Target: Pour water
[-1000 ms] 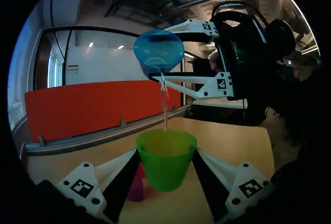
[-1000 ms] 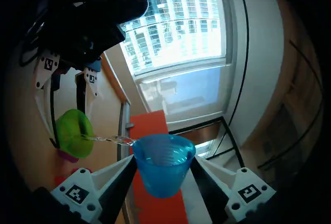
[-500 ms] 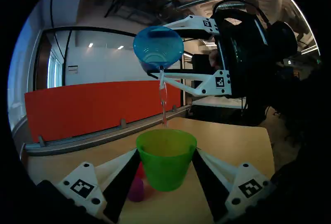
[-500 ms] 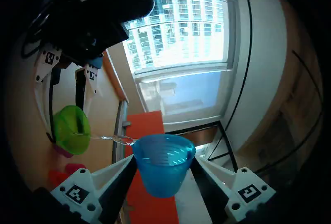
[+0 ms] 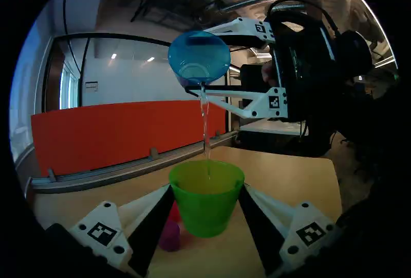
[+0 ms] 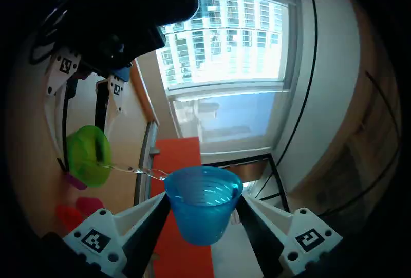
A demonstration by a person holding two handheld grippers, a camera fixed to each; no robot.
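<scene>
My left gripper (image 5: 206, 203) is shut on a green cup (image 5: 206, 196), held upright just above the wooden table (image 5: 293, 175). Above it my right gripper (image 5: 203, 57) is shut on a blue cup (image 5: 199, 58), tipped with its mouth toward me. A thin stream of water (image 5: 204, 124) falls from its lip into the green cup. In the right gripper view the blue cup (image 6: 203, 206) sits between my right gripper's fingers (image 6: 203, 211), and the stream (image 6: 133, 169) runs left to the green cup (image 6: 88, 154) in the left gripper (image 6: 85, 124).
A purple cup (image 5: 169, 234) and a pink one stand on the table just left of the green cup. A red partition (image 5: 113, 131) with a metal rail runs along the table's far edge. A bright window (image 6: 226, 41) lies beyond the table.
The blue cup has risen a little and kept tipping; the water keeps running into the green cup. The left gripper and green cup have stayed put.
</scene>
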